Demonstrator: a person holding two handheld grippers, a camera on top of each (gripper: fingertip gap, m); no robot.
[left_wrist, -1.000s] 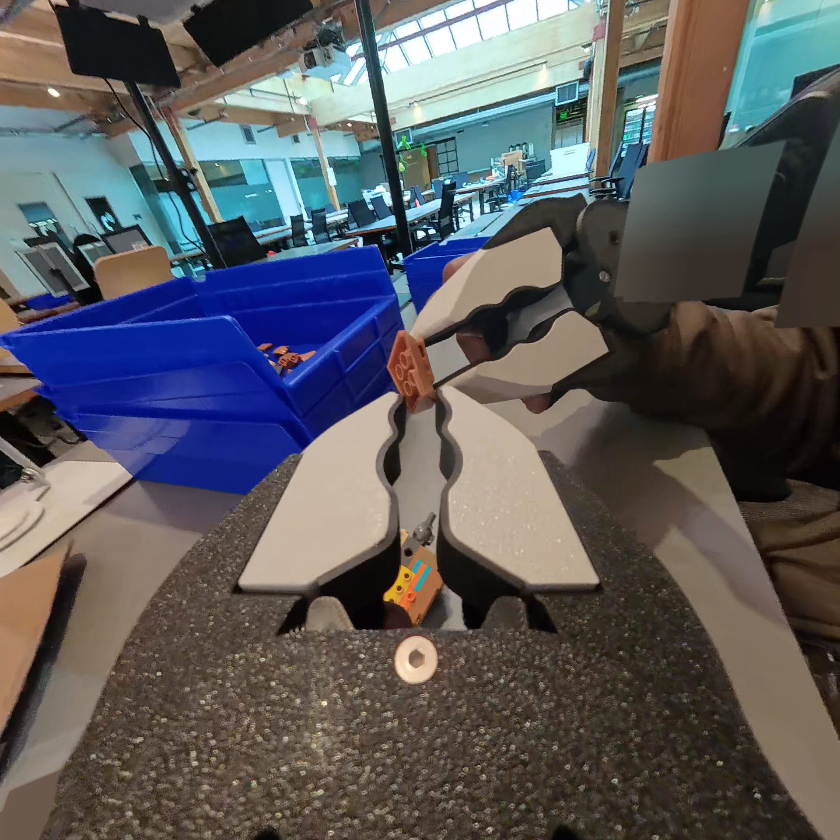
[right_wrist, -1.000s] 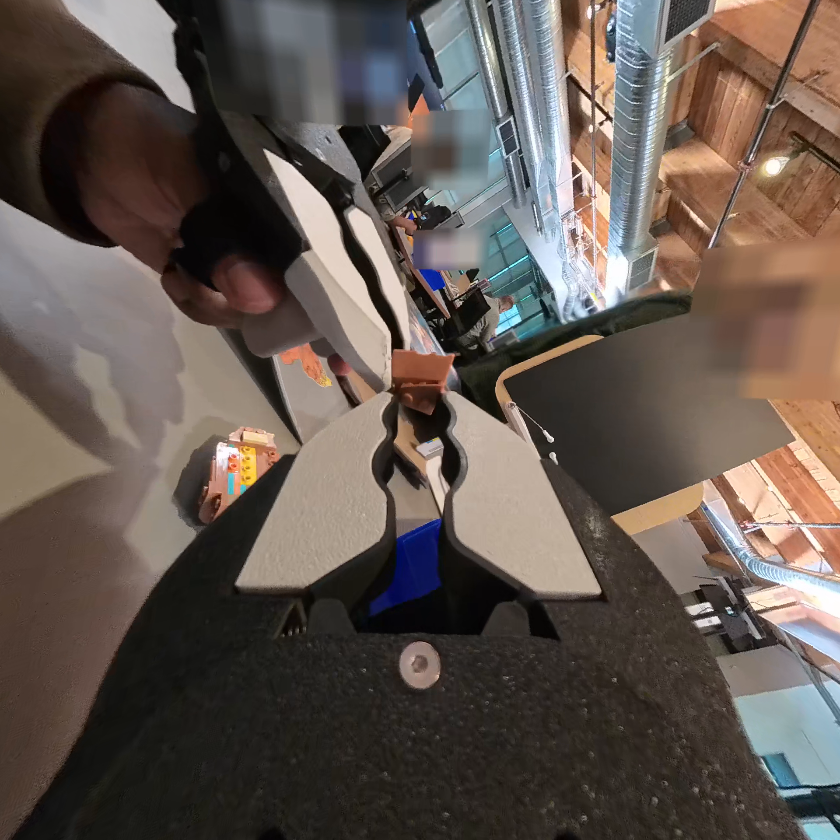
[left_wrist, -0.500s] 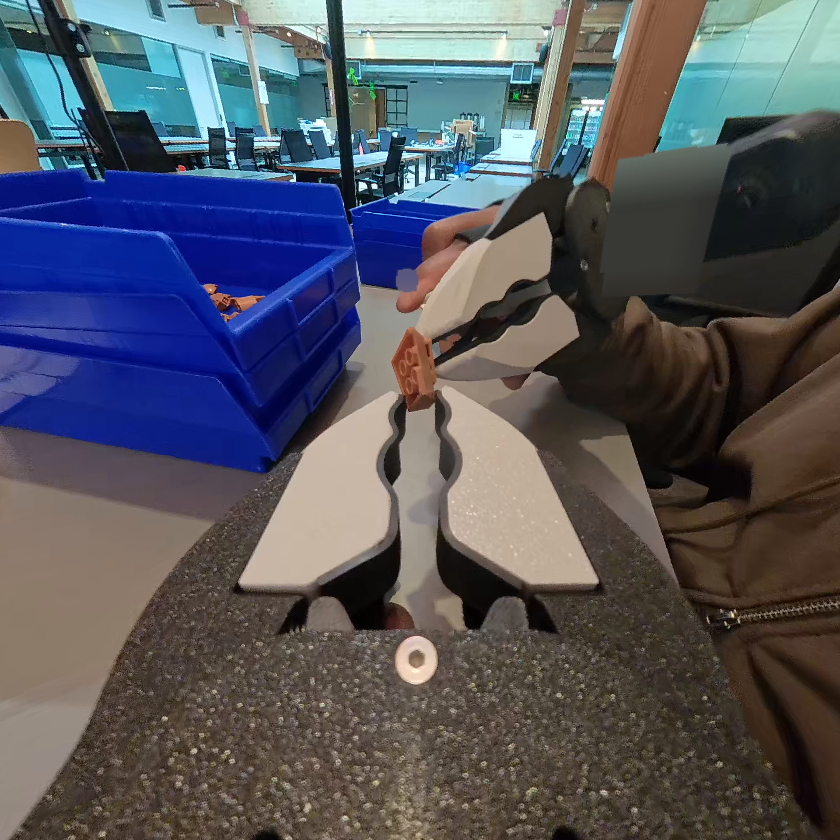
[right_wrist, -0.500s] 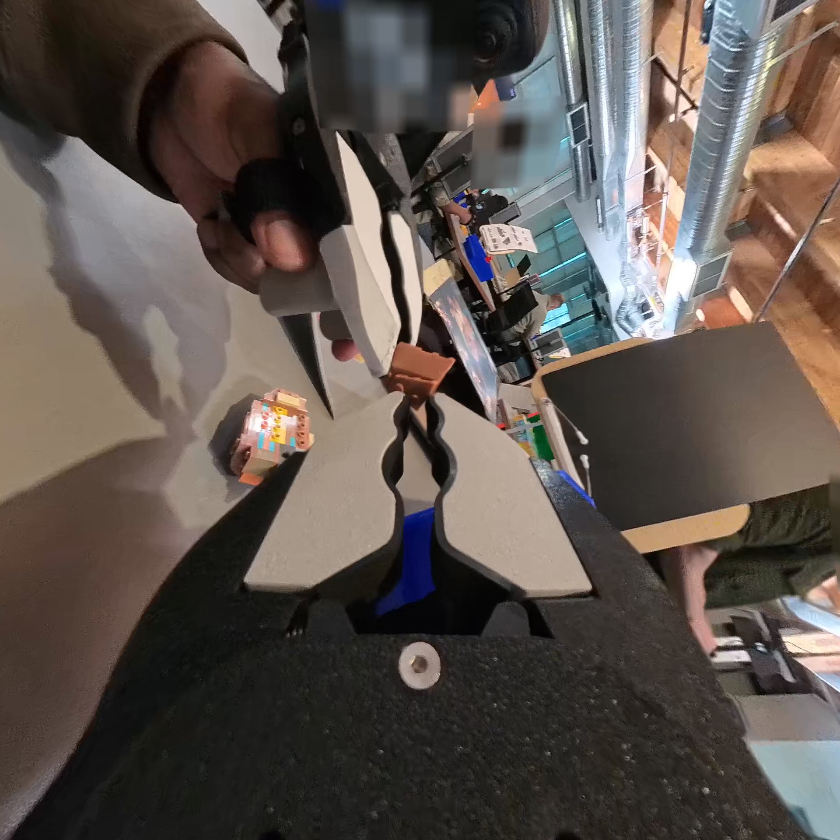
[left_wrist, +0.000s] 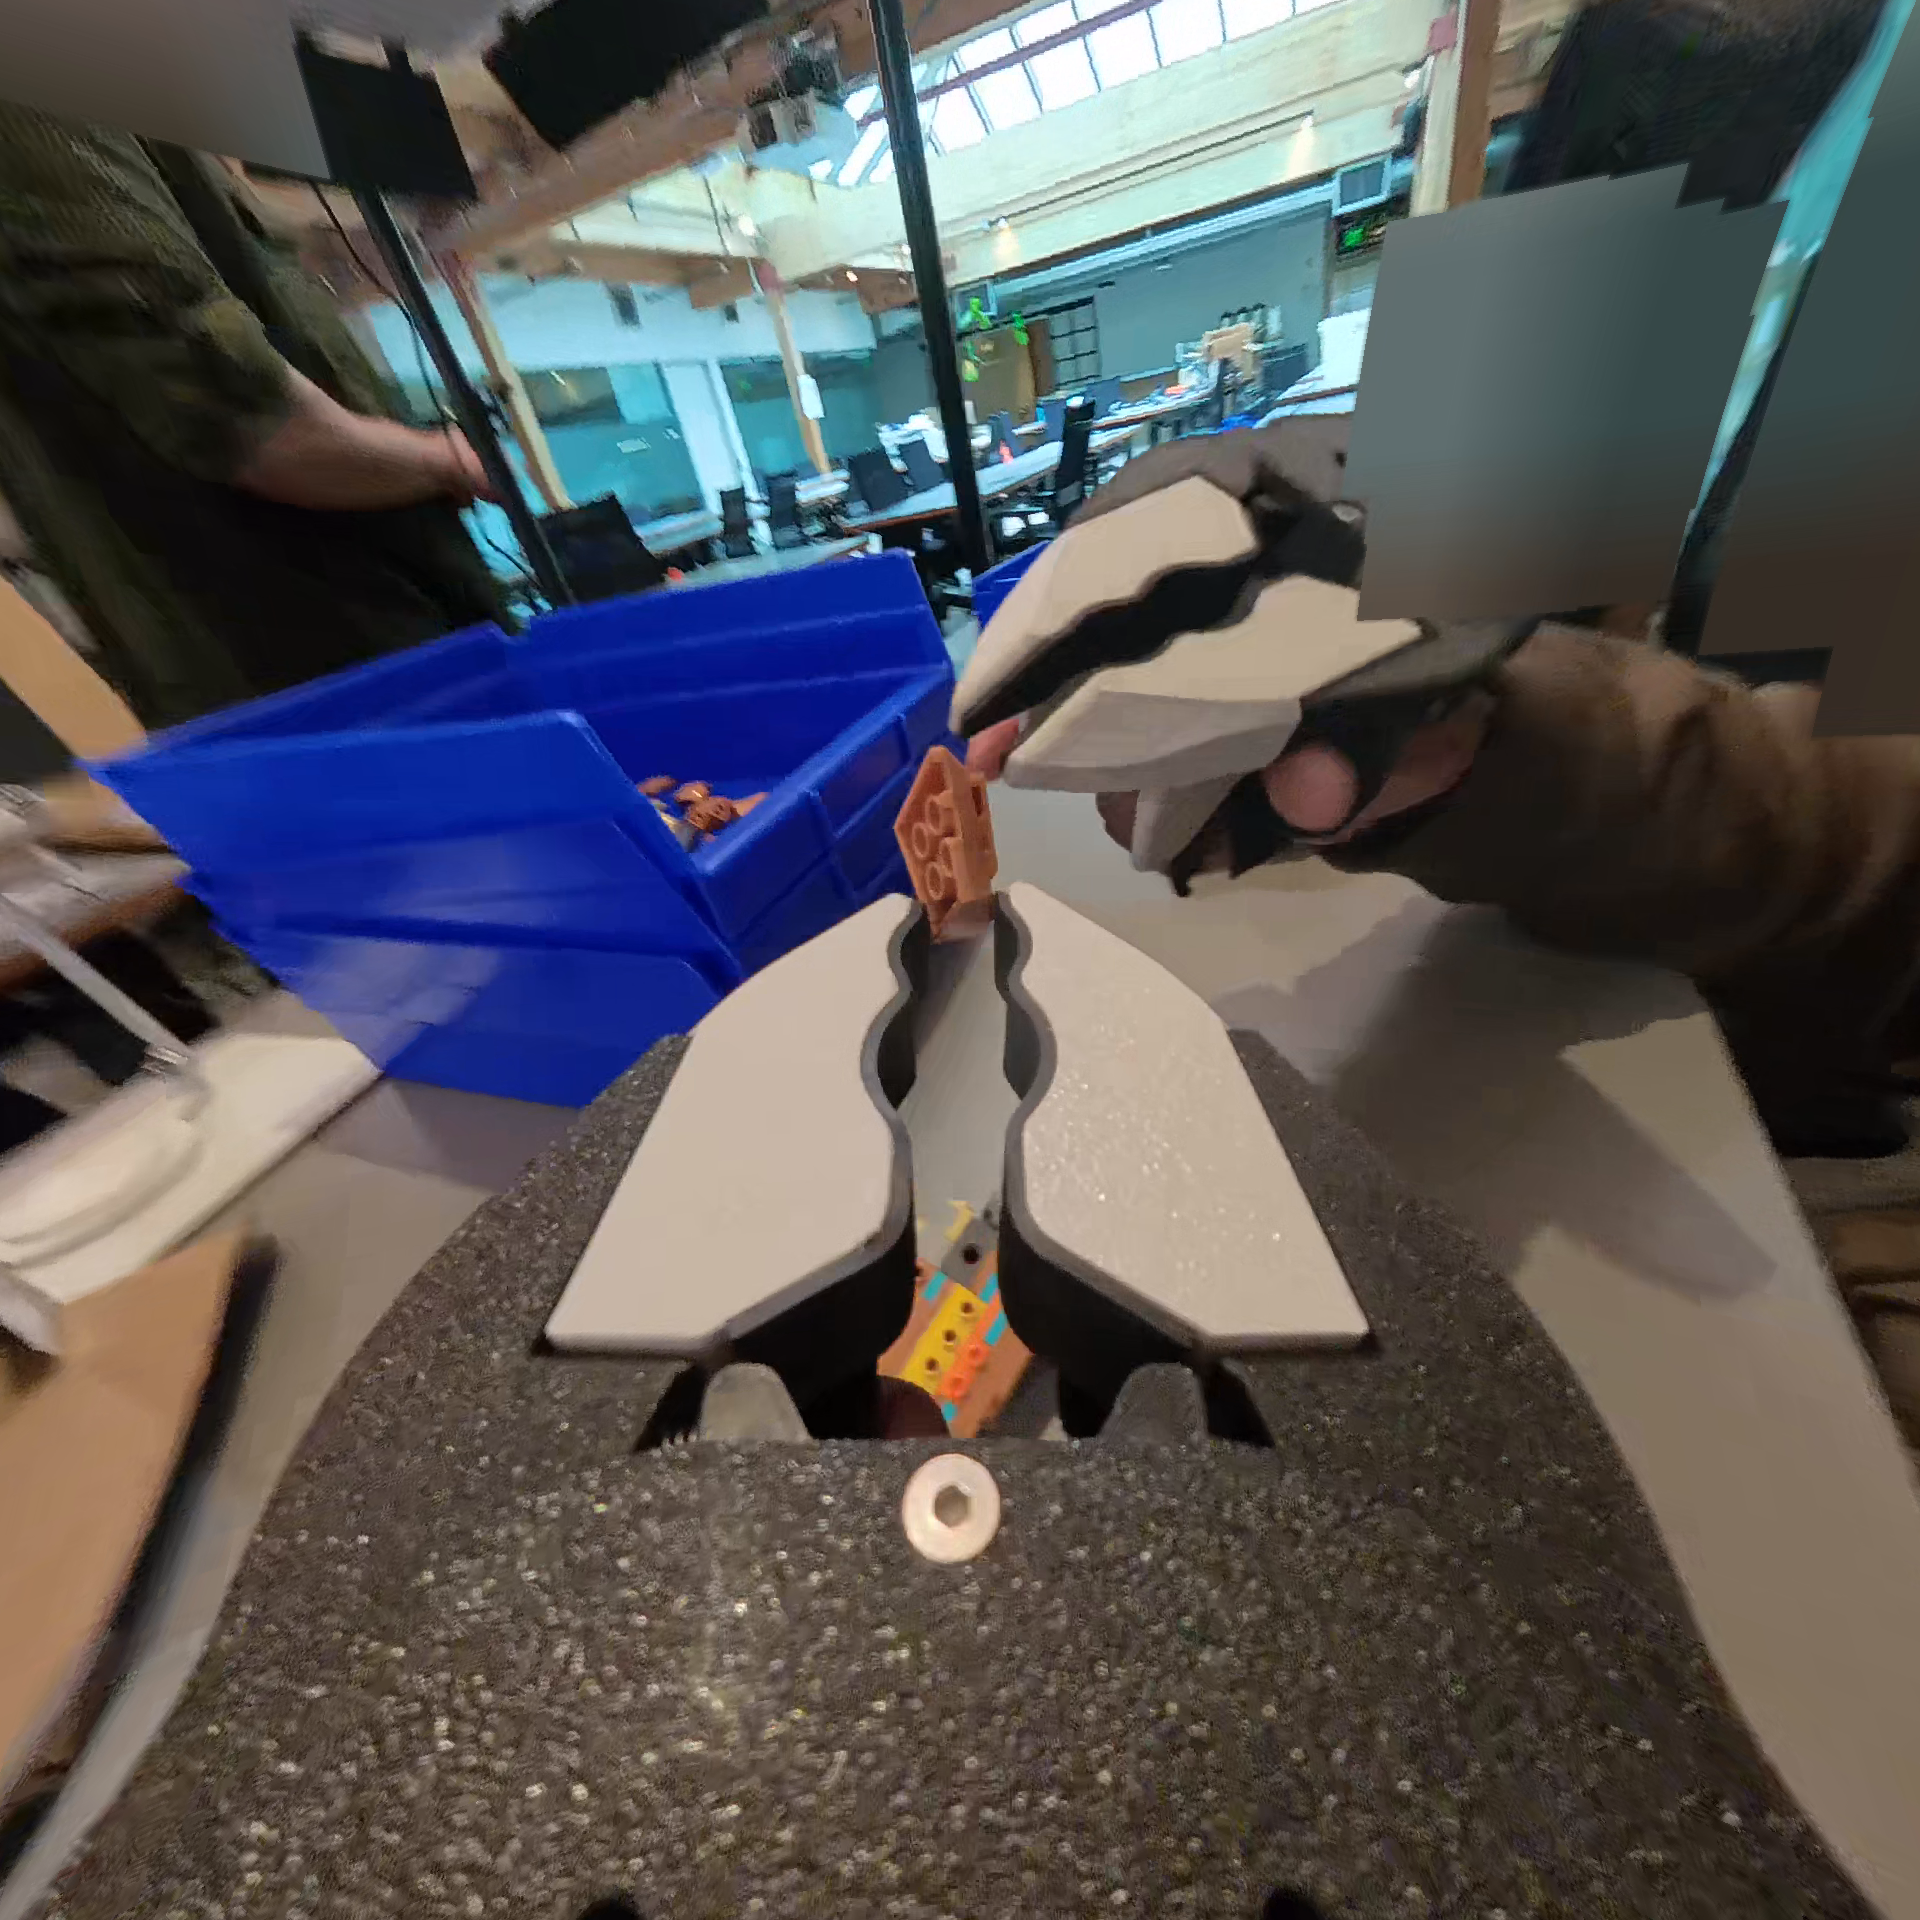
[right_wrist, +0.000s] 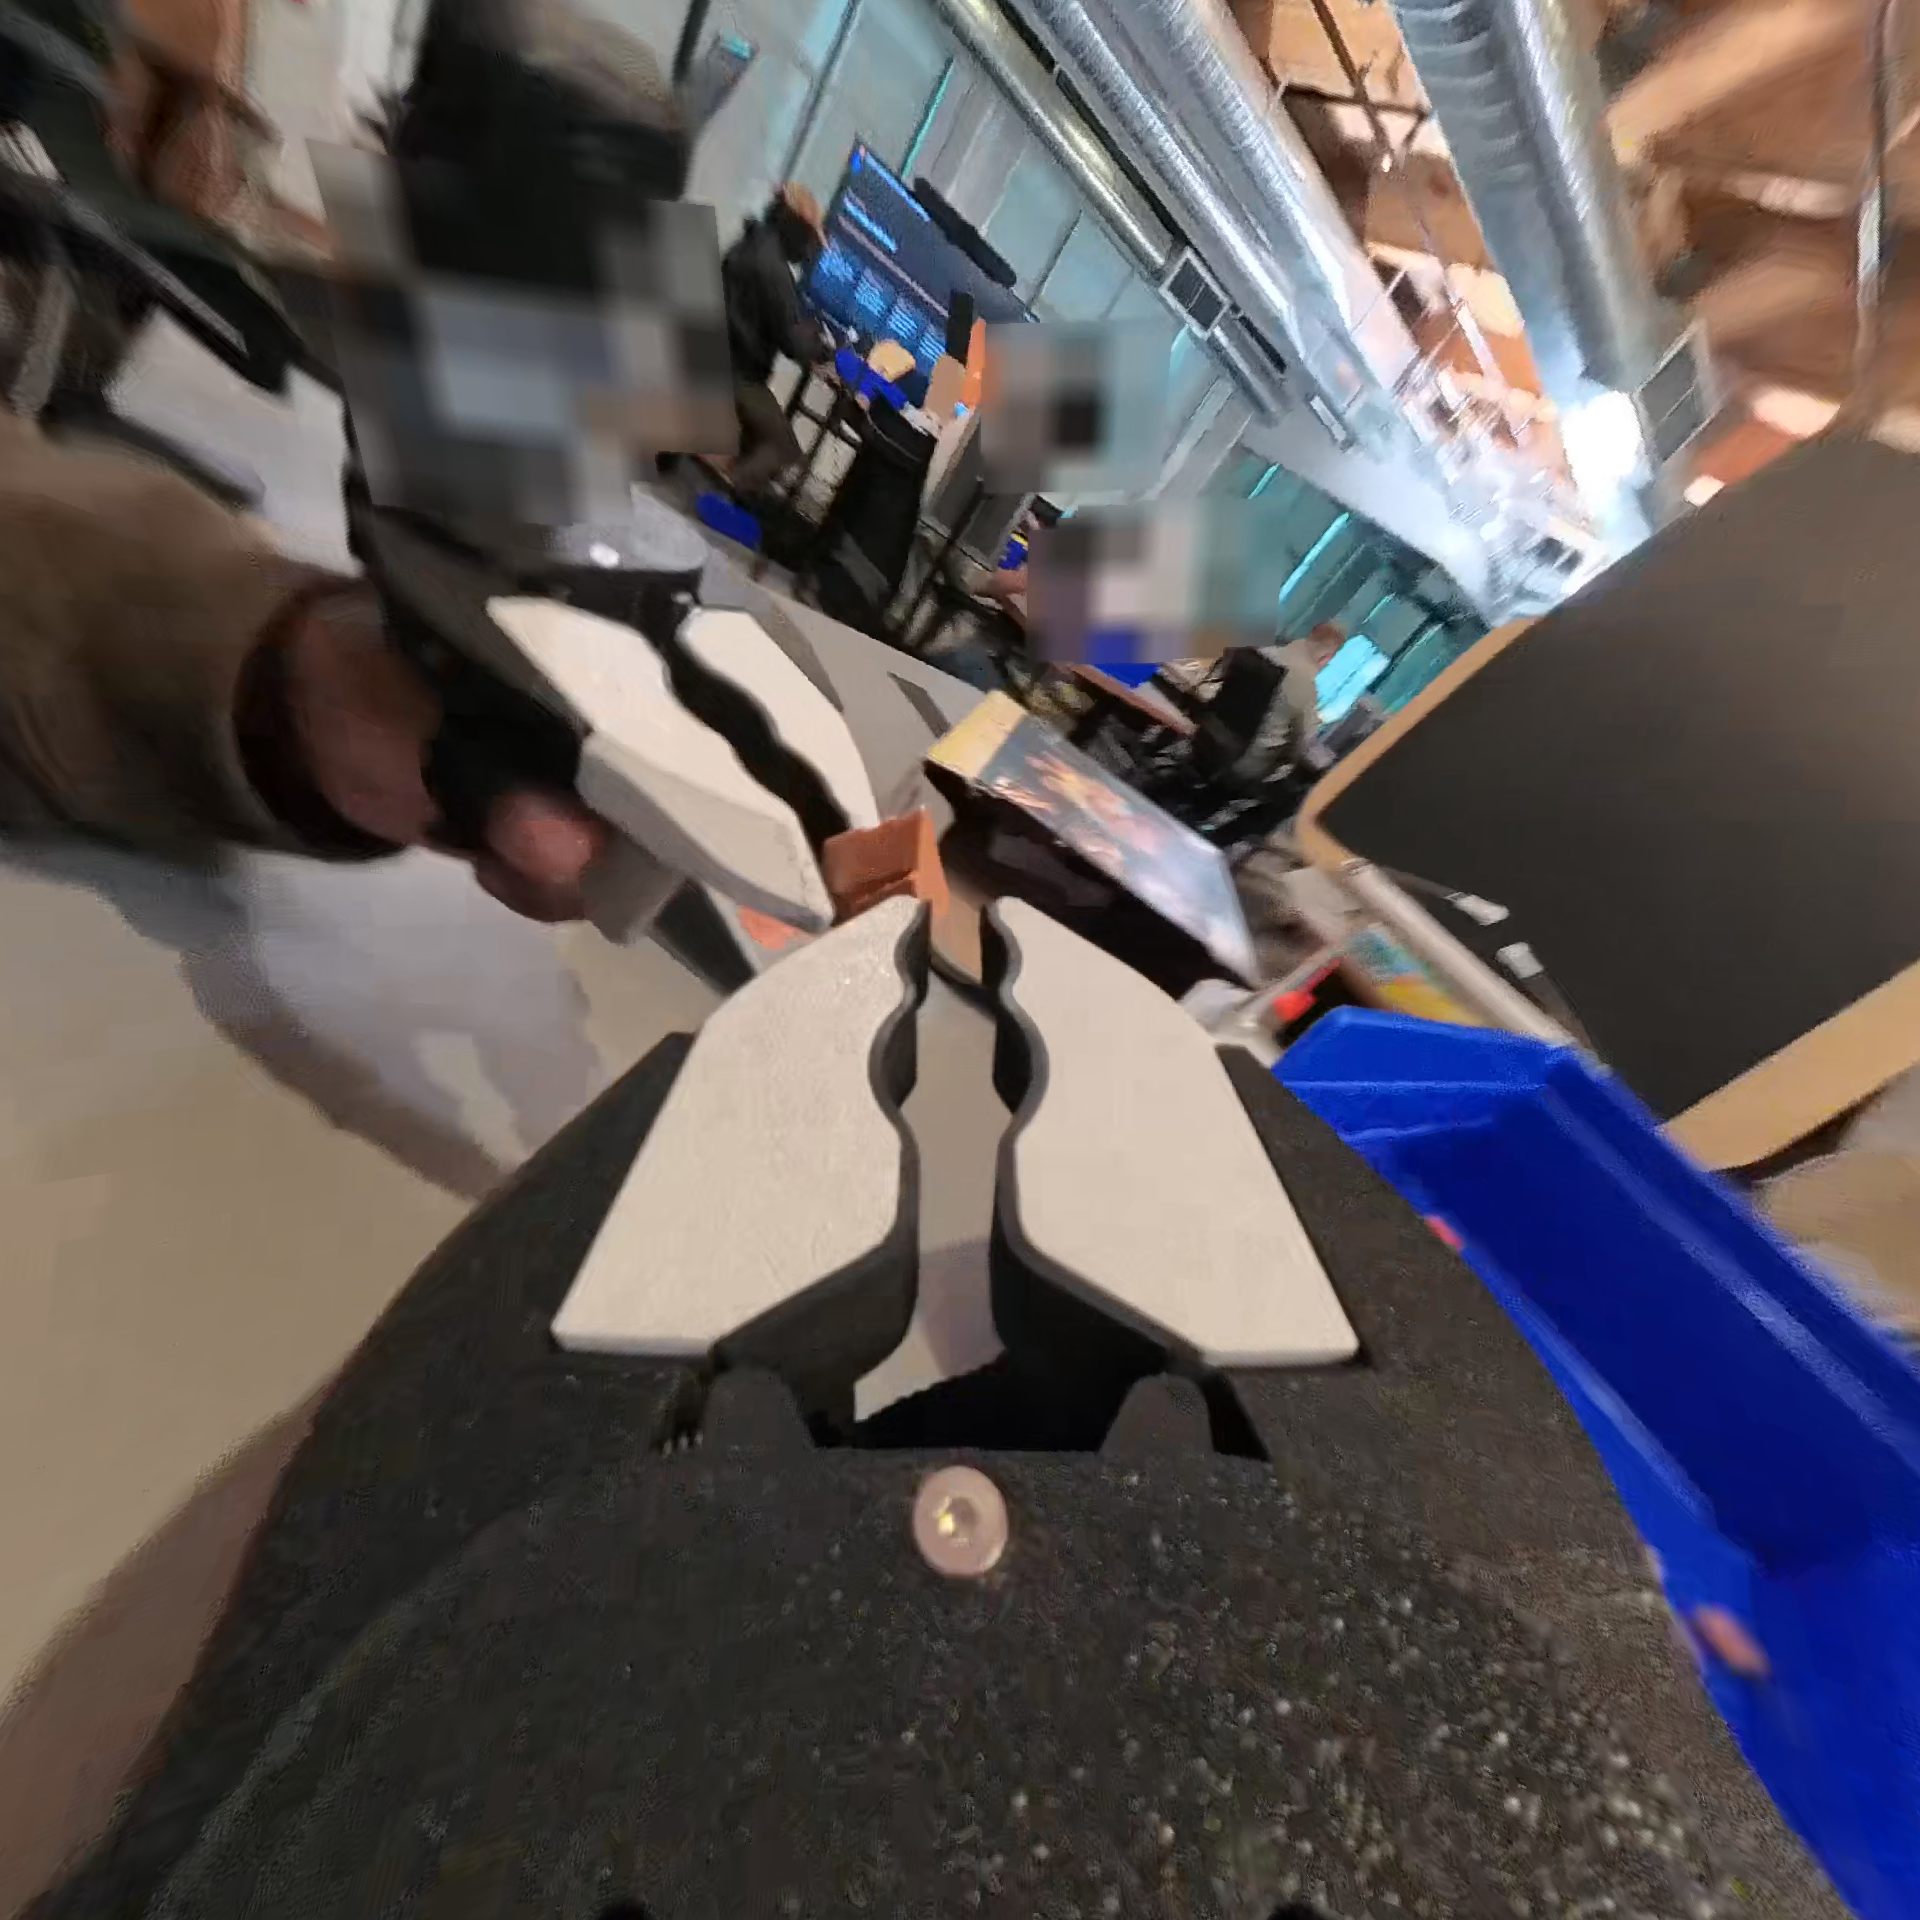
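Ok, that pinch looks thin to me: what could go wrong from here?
The left tool grips the brown brick only by its lower end, so a nudge from the right tool, close at its top edge, could pivot or pop it loose. It might then drop onto the coloured brick build below.

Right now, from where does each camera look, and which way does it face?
Left wrist view: on the left hand-held gripper, facing blue bins; shows the right hand-held gripper and a sleeved hand.
Right wrist view: on the right hand-held gripper, tilted toward the ceiling; shows the left one and a blue bin.
Both share the brown brick, pinched by the left.
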